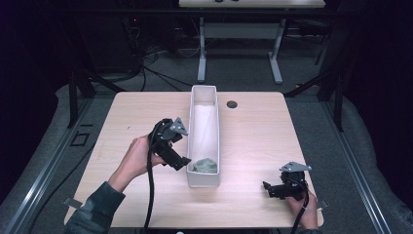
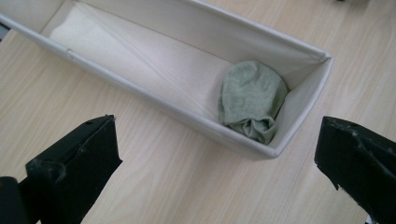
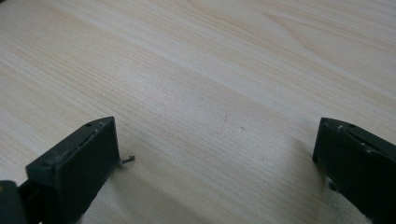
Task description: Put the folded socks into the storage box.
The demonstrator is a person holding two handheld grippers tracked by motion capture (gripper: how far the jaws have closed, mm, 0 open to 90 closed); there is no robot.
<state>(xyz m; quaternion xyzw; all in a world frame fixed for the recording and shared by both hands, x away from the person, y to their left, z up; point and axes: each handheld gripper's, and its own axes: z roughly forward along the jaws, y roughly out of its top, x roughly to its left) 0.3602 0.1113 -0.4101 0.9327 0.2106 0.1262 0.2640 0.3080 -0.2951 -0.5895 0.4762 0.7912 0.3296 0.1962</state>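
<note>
Jaws on both grippers stood wide apart and gripped nothing. The green cloth lay bunched in the near end of the long white bin, against its end wall, so the putting-in looked done. The left gripper hovered just beside the bin's near left wall, angled toward the cloth. The right gripper rested low over bare table, well apart from the bin on its right. Little seemed left beyond drawing back.

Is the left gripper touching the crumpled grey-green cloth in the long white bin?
Apart. In the left gripper view, the left gripper has open jaws over bare table, outside the long white bin, where the crumpled grey-green cloth lies.
</note>
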